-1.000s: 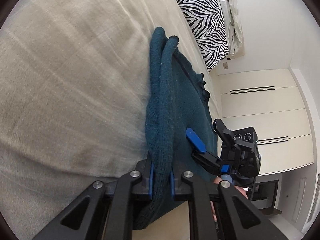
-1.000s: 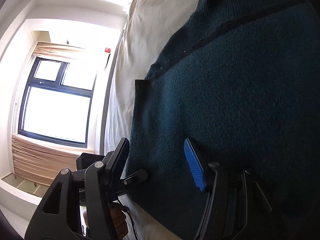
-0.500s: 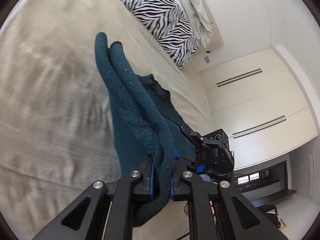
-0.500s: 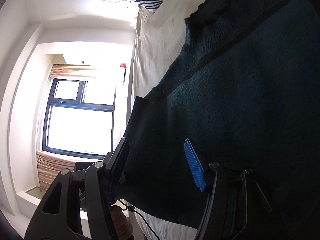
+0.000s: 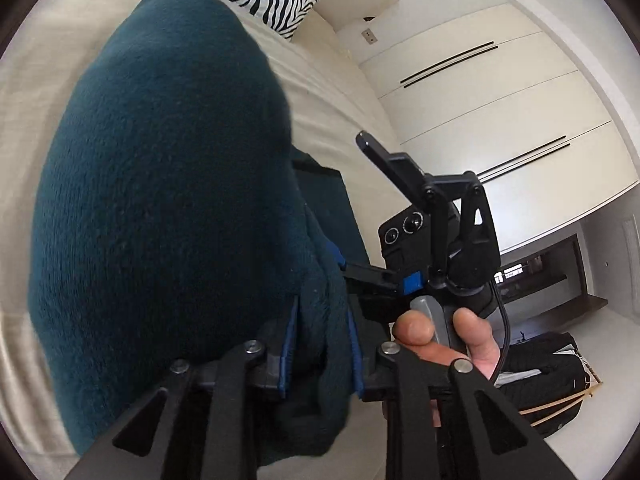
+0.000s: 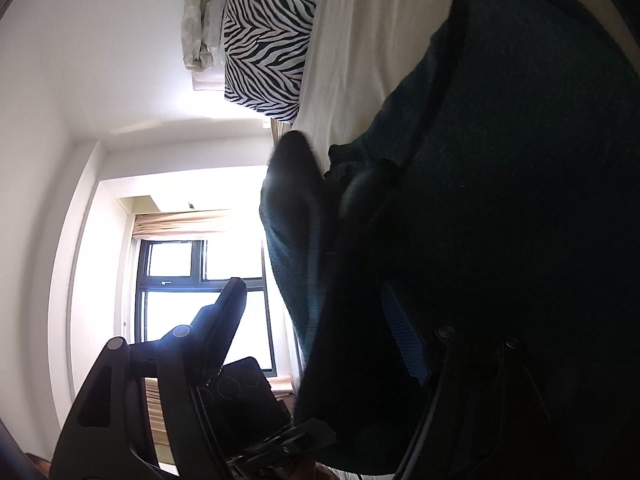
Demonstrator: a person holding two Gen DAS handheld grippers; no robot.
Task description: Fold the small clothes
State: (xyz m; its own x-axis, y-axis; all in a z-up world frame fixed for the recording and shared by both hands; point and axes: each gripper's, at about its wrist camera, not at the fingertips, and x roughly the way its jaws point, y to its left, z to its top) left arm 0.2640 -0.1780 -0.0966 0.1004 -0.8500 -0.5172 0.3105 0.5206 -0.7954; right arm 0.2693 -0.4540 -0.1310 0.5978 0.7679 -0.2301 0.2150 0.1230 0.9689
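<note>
A dark teal knitted sweater (image 5: pixel 168 184) lies on a beige bed (image 5: pixel 336 104). My left gripper (image 5: pixel 320 344) is shut on a bunched edge of the sweater and holds it lifted, so the fabric fills the left of the left wrist view. My right gripper (image 6: pixel 316 328) is open, its jaws wide apart. Its blue-padded finger (image 6: pixel 404 340) rests on the sweater (image 6: pixel 520 160); the black one stands off its edge. The right gripper also shows in the left wrist view (image 5: pixel 432 224), held by a hand.
A zebra-print pillow (image 6: pixel 268 32) and a crumpled pale cloth (image 6: pixel 200 20) lie at the head of the bed. White wardrobe doors (image 5: pixel 500 120) stand beyond the bed. A window (image 6: pixel 200 280) is on the other side. A dark bag (image 5: pixel 540 376) lies on the floor.
My left gripper has lifted the sweater edge higher and carried it towards the right gripper, so the fabric now folds over the garment. The right gripper has stayed open on the sweater.
</note>
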